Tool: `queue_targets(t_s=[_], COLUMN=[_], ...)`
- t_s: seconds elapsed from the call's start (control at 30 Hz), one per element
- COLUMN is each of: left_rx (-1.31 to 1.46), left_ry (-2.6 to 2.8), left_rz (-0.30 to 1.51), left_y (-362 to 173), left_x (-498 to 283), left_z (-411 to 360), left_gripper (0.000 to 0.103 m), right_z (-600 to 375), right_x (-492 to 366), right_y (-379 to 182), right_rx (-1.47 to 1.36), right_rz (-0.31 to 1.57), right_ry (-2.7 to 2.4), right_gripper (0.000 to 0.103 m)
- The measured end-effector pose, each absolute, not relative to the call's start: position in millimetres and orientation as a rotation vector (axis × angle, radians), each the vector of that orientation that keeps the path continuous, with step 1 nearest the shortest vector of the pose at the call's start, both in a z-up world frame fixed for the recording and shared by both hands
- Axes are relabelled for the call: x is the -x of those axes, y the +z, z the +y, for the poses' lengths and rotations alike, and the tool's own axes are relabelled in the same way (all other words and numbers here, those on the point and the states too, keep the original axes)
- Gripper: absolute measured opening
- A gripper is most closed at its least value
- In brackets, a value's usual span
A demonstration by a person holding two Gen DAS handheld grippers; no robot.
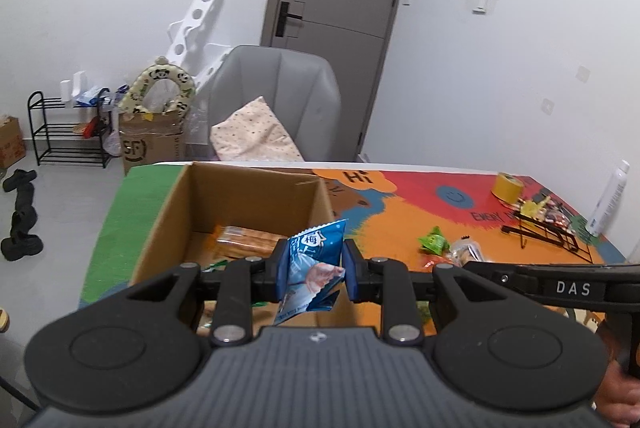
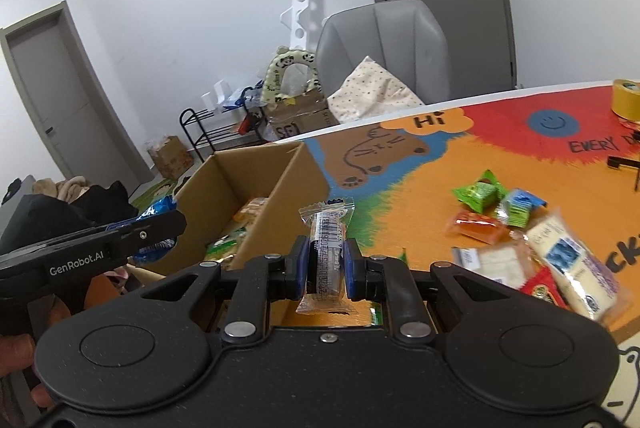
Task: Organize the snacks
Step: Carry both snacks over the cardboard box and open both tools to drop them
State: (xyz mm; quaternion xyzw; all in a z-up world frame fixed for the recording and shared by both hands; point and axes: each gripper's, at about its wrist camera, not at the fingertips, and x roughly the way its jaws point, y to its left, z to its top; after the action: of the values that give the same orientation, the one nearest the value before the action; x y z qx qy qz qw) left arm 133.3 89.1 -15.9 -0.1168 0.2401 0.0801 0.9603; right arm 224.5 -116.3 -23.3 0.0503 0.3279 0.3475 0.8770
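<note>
My left gripper (image 1: 314,270) is shut on a blue snack packet (image 1: 316,264) and hangs over the near edge of the open cardboard box (image 1: 240,196). Orange-wrapped snacks (image 1: 244,238) lie inside the box. My right gripper (image 2: 326,264) is shut on a clear-wrapped snack bar (image 2: 326,248), held upright beside the right wall of the cardboard box (image 2: 256,180). Loose snacks lie on the mat to the right: a green packet (image 2: 478,194), an orange packet (image 2: 474,226), and a white packet (image 2: 576,268). The left gripper (image 2: 156,228) shows at the left edge of the right wrist view.
The table is covered by a colourful cartoon mat (image 1: 400,204). A roll of yellow tape (image 1: 506,186), a black wire rack (image 1: 540,228) and a white bottle (image 1: 608,200) stand at the far right. A grey chair (image 1: 276,100) with a cushion stands behind the table.
</note>
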Motion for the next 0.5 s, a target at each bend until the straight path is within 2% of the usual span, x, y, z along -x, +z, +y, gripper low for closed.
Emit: queue_targets(t_s=[0.5], left_rx=[0.291], left_ry=[0.214], left_rz=[0.526], left_y=[-32.5], left_x=[-135.4], left_z=[139.1], left_gripper=[0.027], right_z=[-67.8], right_x=[-224.3], right_y=[-13.1], right_rx=[-0.081], right_rz=[0.677], right_ry=[0.761], right_gripper=[0.017])
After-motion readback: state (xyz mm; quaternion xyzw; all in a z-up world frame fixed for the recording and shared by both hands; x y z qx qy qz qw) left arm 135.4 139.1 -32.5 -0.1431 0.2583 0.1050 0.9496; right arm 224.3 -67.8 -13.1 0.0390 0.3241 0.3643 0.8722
